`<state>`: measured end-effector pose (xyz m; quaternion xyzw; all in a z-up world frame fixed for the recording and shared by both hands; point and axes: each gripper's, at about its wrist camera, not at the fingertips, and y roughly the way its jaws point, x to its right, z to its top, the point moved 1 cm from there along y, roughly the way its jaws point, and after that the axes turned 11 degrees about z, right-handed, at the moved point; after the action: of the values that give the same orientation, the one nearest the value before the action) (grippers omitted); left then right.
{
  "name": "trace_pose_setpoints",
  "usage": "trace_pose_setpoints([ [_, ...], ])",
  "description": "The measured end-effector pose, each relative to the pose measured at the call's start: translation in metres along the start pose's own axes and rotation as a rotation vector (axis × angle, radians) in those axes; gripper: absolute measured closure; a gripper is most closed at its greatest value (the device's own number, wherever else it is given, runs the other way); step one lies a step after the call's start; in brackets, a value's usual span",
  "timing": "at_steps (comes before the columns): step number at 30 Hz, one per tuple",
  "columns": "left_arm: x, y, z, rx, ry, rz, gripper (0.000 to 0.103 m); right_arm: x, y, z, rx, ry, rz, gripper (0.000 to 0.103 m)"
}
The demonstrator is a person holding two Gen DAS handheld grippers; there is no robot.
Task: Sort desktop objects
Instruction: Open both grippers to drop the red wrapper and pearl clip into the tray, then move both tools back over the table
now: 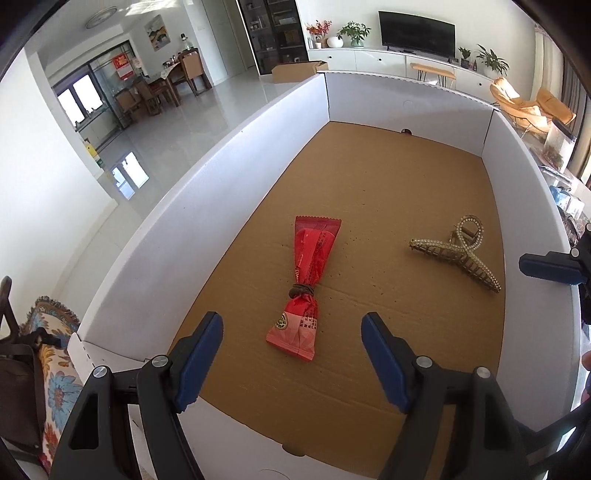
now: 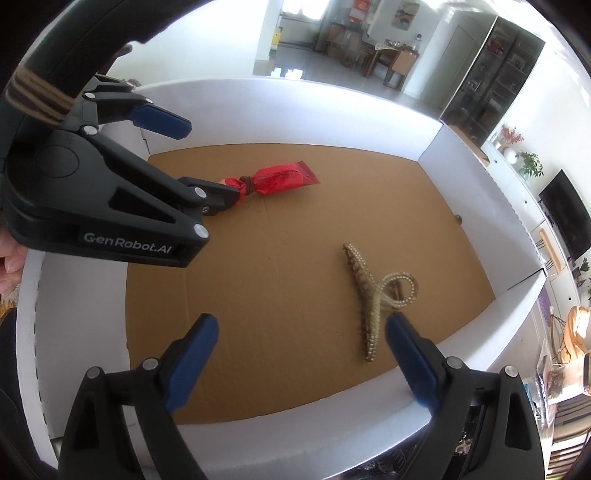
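A bright living room: glossy pale floor, white walls, a dark television on a long white cabinet far right, a wooden dining table by sunlit windows far left.

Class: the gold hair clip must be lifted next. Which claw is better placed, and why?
Probably the right claw: open, with the hair clip just ahead beside its finger. The left claw faces the red packet.

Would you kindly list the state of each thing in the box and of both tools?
Red snack packet: lying flat, cinched at its middle by a brown band, not held.
Gold hair claw: lying on its side, closed, not held.
Left tool: open, empty.
Right tool: open, empty.
White-walled box: open-topped.
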<state>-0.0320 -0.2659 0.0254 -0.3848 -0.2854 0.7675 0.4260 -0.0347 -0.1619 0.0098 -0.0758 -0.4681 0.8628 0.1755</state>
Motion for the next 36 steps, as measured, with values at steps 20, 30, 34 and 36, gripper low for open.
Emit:
trace_pose_setpoints([
  [20, 0.209, -0.208, -0.032, 0.149, 0.179, -0.678, 0.0, 0.128, -0.182, -0.33, 0.082, 0.687, -0.418, 0.0],
  [30, 0.289, -0.144, -0.079, 0.01, 0.267, -0.503, 0.0, 0.143, -0.166, -0.372, 0.054, 0.783, -0.398, 0.0],
  [34, 0.293, -0.133, -0.08, 0.031, 0.264, -0.456, 0.0, 0.152, -0.159, -0.367, 0.086, 0.822, -0.376, 0.0],
  [36, 0.293, -0.128, -0.082, 0.042, 0.261, -0.44, 0.0, 0.153, -0.157, -0.364, 0.087, 0.827, -0.378, 0.0],
])
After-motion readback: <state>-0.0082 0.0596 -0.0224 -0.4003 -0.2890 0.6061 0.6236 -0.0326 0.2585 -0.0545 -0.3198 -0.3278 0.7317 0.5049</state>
